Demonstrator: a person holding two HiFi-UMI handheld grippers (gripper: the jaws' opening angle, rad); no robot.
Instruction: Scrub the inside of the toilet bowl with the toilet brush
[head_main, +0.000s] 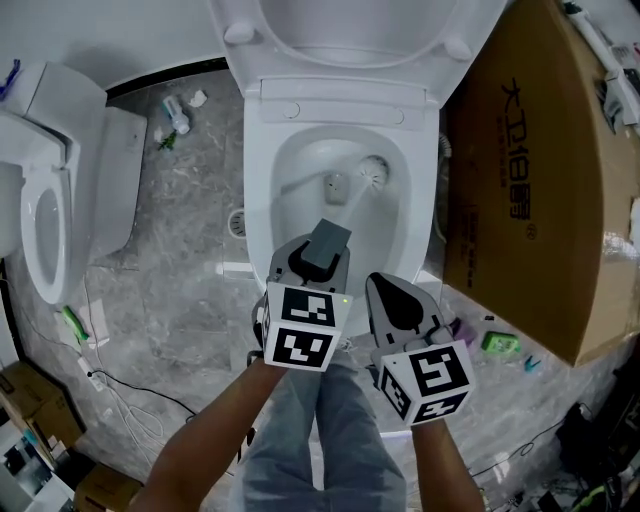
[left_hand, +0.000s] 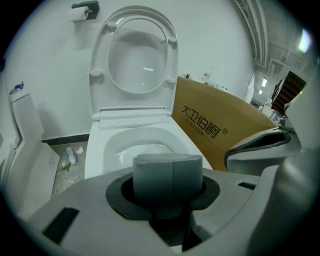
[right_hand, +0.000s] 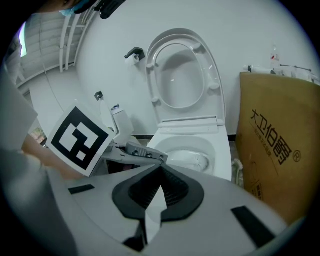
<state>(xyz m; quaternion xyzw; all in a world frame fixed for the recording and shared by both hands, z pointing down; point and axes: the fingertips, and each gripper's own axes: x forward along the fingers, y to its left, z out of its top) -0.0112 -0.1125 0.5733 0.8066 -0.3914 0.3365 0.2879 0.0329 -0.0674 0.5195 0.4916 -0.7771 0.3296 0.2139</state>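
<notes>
Far left of the head view: a second toilet (head_main: 60, 200), with a small bottle (head_main: 175, 115) lying on the grey floor (head_main: 190, 310) to its right. Centre: the toilet bowl (head_main: 290, 160), seat and lid raised. Inside it, toward the upper right, sits the bristled head of the toilet brush (head_main: 374, 172). Just below: the left tool (head_main: 322, 262), clamped round the brush's grey handle, which stands up between the jaws. Beside it on the right: the right tool (head_main: 392, 295), jaws drawn together on nothing. Far right: a tall cardboard box (head_main: 540, 180) standing against the toilet.
</notes>
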